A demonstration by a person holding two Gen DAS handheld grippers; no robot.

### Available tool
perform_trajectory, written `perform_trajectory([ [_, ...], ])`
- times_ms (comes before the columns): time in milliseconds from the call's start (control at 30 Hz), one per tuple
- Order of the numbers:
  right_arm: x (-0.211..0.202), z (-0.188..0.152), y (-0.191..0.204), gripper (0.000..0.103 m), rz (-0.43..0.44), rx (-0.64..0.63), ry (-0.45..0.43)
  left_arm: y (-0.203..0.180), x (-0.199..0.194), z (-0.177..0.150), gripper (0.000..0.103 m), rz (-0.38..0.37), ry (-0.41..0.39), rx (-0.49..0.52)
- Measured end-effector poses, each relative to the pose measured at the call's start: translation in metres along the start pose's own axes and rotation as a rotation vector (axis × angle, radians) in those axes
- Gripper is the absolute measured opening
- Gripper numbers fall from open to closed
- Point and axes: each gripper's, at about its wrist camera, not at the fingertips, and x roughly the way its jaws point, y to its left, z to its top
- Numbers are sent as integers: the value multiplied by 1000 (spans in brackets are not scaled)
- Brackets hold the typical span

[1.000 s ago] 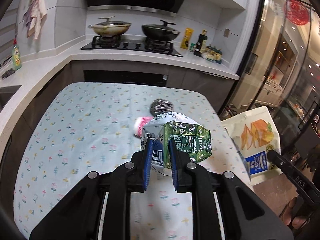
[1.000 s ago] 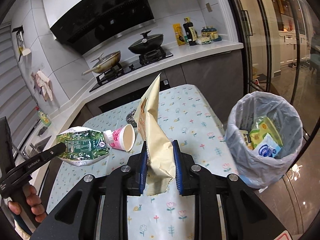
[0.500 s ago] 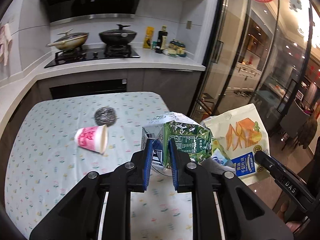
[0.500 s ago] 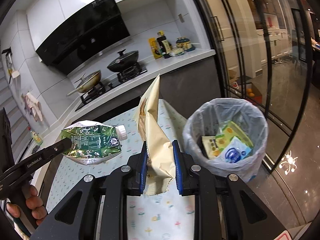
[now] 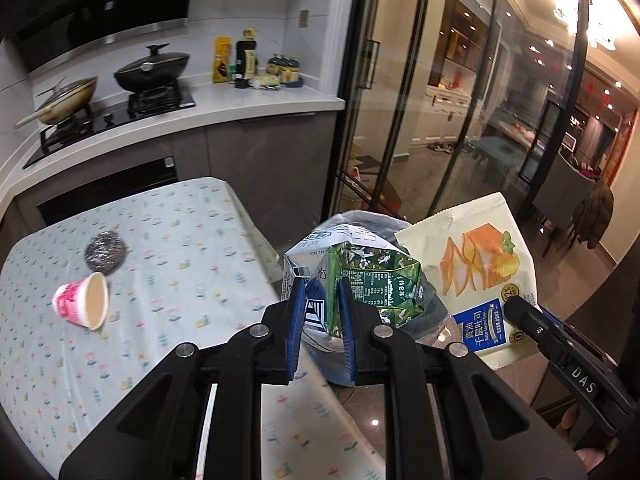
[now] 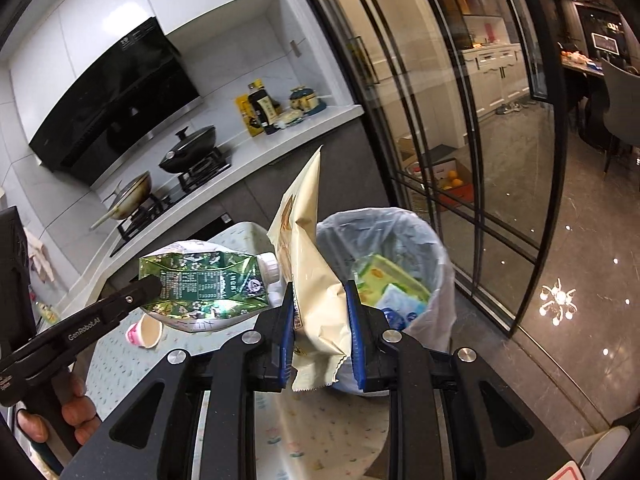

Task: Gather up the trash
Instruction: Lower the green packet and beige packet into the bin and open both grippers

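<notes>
My left gripper (image 5: 320, 304) is shut on a crushed green milk carton (image 5: 360, 276) and holds it in the air past the table's right edge, near the bin. The carton also shows in the right wrist view (image 6: 204, 284). My right gripper (image 6: 320, 316) is shut on a cream snack bag (image 6: 316, 280), held upright beside the bin; the bag's printed face shows in the left wrist view (image 5: 476, 268). The trash bin (image 6: 436, 248) with a clear liner stands on the floor and holds several wrappers. A pink paper cup (image 5: 82, 306) lies on its side on the table.
A steel scouring ball (image 5: 105, 251) lies on the floral tablecloth (image 5: 192, 264) behind the cup. Glass sliding doors (image 6: 460, 140) stand right of the bin. A counter with a stove, two pans (image 5: 152, 68) and bottles runs along the back wall.
Both grippers have swung right, off the table and toward the bin, each still holding its item. The bin now fills more of the right wrist view.
</notes>
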Motion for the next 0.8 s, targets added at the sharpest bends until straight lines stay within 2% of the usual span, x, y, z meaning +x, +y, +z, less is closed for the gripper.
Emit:
perform_trajectory([
  [267, 20, 10, -37, 22, -49, 42, 19, -31, 60, 3, 17, -30, 76, 25],
  [467, 36, 15, -46, 22, -67, 52, 32, -40, 91, 8, 17, -51, 99, 29],
  [567, 43, 14, -48, 22, -67, 52, 38, -41, 96, 11, 23, -46, 91, 27],
  [633, 49, 14, -47, 22, -64, 49, 47, -38, 98, 13, 33, -41, 86, 18],
  [700, 55, 14, -46, 22, -59, 46, 56, -34, 97, 14, 36, -32, 81, 12],
  [800, 66, 13, -40, 22, -51, 39, 70, -27, 97, 12, 51, -18, 78, -5],
])
